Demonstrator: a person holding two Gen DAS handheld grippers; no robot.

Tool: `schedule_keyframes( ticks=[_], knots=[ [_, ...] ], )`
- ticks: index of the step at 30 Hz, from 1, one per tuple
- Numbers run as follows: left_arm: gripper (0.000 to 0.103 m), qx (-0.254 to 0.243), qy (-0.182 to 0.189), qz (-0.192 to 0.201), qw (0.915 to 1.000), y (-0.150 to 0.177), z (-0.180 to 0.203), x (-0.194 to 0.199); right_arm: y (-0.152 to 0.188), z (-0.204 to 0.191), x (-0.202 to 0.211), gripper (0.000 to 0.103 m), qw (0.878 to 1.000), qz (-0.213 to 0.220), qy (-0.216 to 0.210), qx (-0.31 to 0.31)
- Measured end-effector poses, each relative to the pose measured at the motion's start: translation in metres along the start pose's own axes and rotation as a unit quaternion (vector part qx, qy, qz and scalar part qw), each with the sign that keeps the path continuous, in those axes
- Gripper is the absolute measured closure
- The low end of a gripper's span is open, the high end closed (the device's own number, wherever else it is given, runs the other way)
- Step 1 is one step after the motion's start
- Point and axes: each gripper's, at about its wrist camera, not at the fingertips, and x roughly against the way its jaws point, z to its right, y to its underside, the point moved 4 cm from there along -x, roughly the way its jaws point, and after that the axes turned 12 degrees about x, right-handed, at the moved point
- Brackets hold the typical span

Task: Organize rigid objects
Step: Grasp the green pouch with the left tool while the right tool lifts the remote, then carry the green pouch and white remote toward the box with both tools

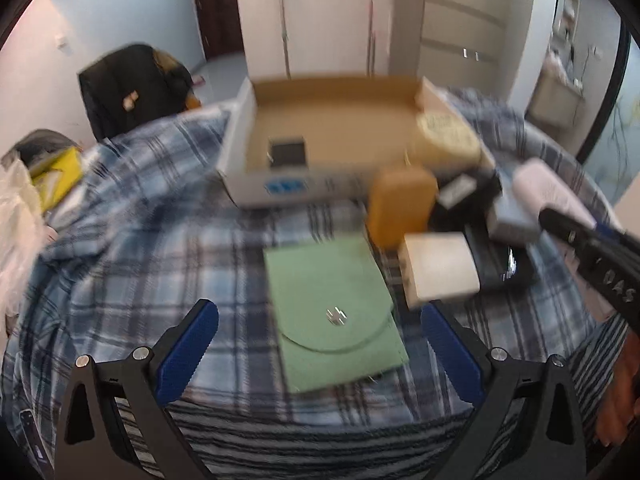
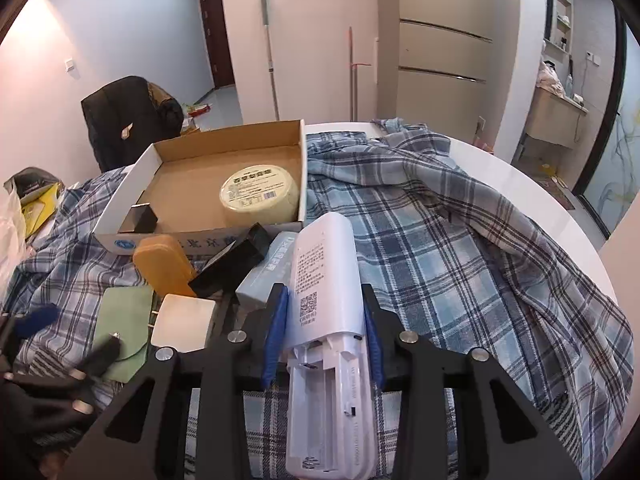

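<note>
My right gripper (image 2: 325, 305) is shut on a long white device (image 2: 326, 264), held above the plaid cloth; the left wrist view shows the device (image 1: 548, 192) at the far right. An open cardboard box (image 2: 132, 178) holds a round yellow tin (image 2: 260, 194) and a small black box (image 2: 141, 216). In front of it lie an orange case (image 2: 164, 264), a black box (image 2: 232, 260), a light blue box (image 2: 262, 276), a white box (image 2: 184, 322) and a green pouch (image 2: 124, 316). My left gripper (image 1: 320, 346) hangs open over the green pouch (image 1: 332, 304), beside the white box (image 1: 438, 266).
A blue plaid cloth (image 2: 460, 240) covers the round white table (image 2: 532, 176). A black chair with a jacket (image 2: 128, 120) stands behind the box. A plastic bag with yellow items (image 2: 34, 204) sits at the left. A mop and a broom lean on the wall.
</note>
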Motion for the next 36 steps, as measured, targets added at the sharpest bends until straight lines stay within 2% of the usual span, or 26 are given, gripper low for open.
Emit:
schedule_keyframes(
  ticks=[5,8,11,12,13,20,24,26,28,36],
  knots=[
    [0.000,0.003,-0.011,-0.041,0.9991,0.000,0.003,-0.018,0.006,-0.005,-0.008,0.075,1.000,-0.021,-0.022,0.005],
    [0.001,0.008,-0.033,-0.058,0.9977,0.000,0.001,-0.030,0.008,-0.007,-0.012,0.080,0.998,-0.033,-0.046,0.001],
    [0.015,0.008,-0.033,-0.064,0.9974,0.000,-0.001,-0.034,0.011,-0.010,-0.018,0.081,0.996,-0.049,-0.071,-0.001],
    [0.029,0.012,-0.023,-0.063,0.9977,0.000,-0.001,-0.032,0.012,-0.010,-0.019,0.081,0.995,-0.051,-0.082,-0.005],
    [0.028,0.016,-0.016,-0.061,0.9979,0.000,-0.002,-0.030,0.012,-0.010,-0.020,0.081,0.994,-0.053,-0.091,-0.008],
    [0.029,0.028,0.003,0.002,0.9996,-0.010,-0.016,0.006,0.013,-0.010,-0.024,0.081,0.990,-0.058,-0.127,-0.022],
    [0.029,0.048,0.030,0.063,0.9964,-0.025,-0.024,0.045,0.015,-0.011,-0.028,0.081,0.985,-0.069,-0.156,-0.035],
    [0.029,0.048,0.035,0.090,0.9942,-0.030,-0.023,0.060,0.014,-0.012,-0.028,0.081,0.986,-0.067,-0.152,-0.029],
    [0.029,0.046,0.036,0.115,0.9916,-0.034,-0.021,0.071,0.013,-0.010,-0.022,0.086,0.988,-0.059,-0.139,-0.025],
    [0.029,0.039,0.050,0.121,0.9906,-0.022,-0.019,0.077,0.026,-0.015,0.002,0.087,0.992,-0.054,-0.109,0.010]
  ],
)
